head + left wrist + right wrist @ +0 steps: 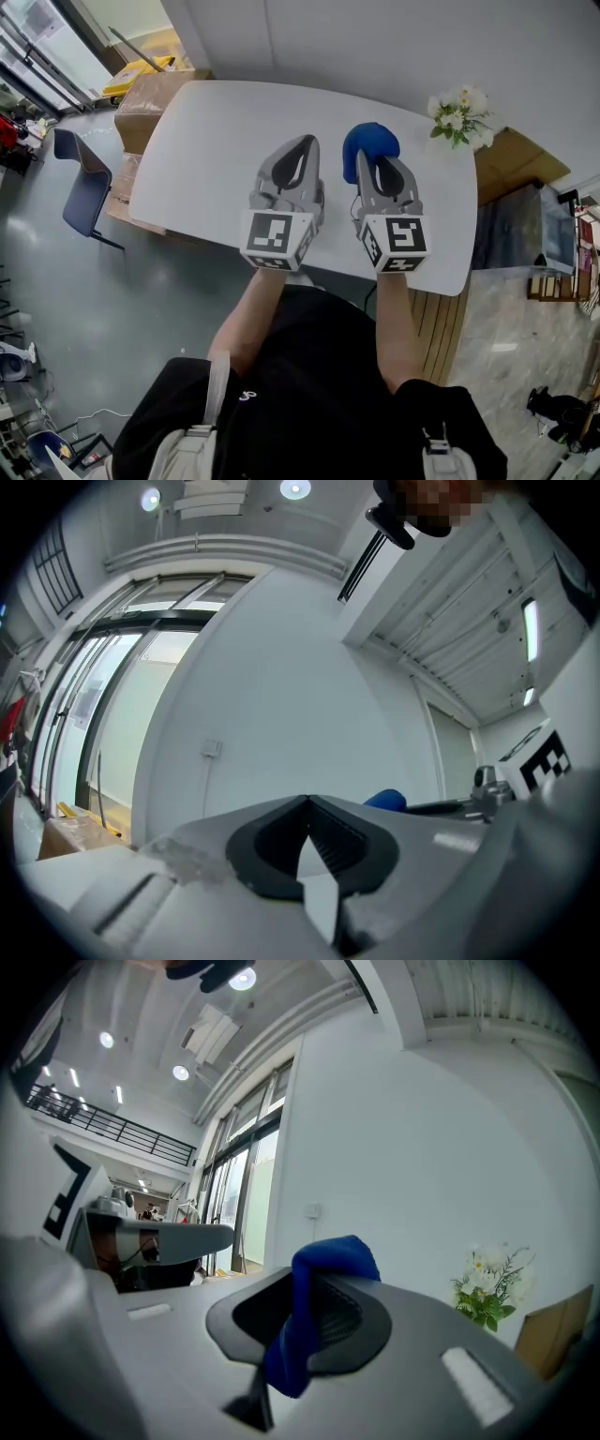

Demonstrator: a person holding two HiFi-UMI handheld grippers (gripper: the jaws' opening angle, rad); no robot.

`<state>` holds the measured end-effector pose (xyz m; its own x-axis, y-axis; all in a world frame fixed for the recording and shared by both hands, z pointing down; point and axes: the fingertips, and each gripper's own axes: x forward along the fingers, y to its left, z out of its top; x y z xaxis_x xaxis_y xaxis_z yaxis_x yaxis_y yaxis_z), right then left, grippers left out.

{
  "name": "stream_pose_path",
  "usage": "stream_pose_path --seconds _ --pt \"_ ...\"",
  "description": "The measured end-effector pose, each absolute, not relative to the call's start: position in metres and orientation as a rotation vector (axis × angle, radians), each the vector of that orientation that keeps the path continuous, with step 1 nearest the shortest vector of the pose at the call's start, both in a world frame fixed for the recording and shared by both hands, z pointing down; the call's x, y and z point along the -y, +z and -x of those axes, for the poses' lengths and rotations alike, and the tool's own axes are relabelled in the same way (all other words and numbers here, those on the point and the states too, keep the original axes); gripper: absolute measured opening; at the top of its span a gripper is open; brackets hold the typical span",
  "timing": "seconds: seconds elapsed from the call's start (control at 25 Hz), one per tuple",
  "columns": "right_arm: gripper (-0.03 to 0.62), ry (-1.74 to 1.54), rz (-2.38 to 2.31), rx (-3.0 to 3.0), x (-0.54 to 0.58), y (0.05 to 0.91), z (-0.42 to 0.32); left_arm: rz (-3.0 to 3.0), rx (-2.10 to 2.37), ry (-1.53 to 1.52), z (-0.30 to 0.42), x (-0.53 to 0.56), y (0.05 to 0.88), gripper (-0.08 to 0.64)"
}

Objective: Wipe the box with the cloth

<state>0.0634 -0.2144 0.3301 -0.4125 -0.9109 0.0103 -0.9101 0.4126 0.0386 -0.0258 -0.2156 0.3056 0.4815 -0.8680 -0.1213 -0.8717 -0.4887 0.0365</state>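
Table (216, 141): white top with rounded corners; bare surface runs from both grippers to its left and far edges. Left gripper (302, 142) hovers over the table's middle, jaws together with nothing between them. Right gripper (382, 167), just beside it toward the table's right edge, is clamped on the blue cloth (370, 141). Flowers (459, 114) stand at the table's far right corner. Cardboard box (150, 98) sits off its far left corner, chair (84, 183) off its left edge.

It looks like a big office hall: a white table (216, 141), a blue chair (84, 187), cardboard boxes (150, 98) and tall glass doors (112, 724).
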Motion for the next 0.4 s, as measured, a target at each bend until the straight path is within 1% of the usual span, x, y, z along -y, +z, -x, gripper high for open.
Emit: stream_pose_path --seconds 0.4 --pt "0.046 -0.033 -1.667 2.621 0.21 0.337 -0.06 2.675 -1.606 0.149 0.029 0.212 0.317 0.0"
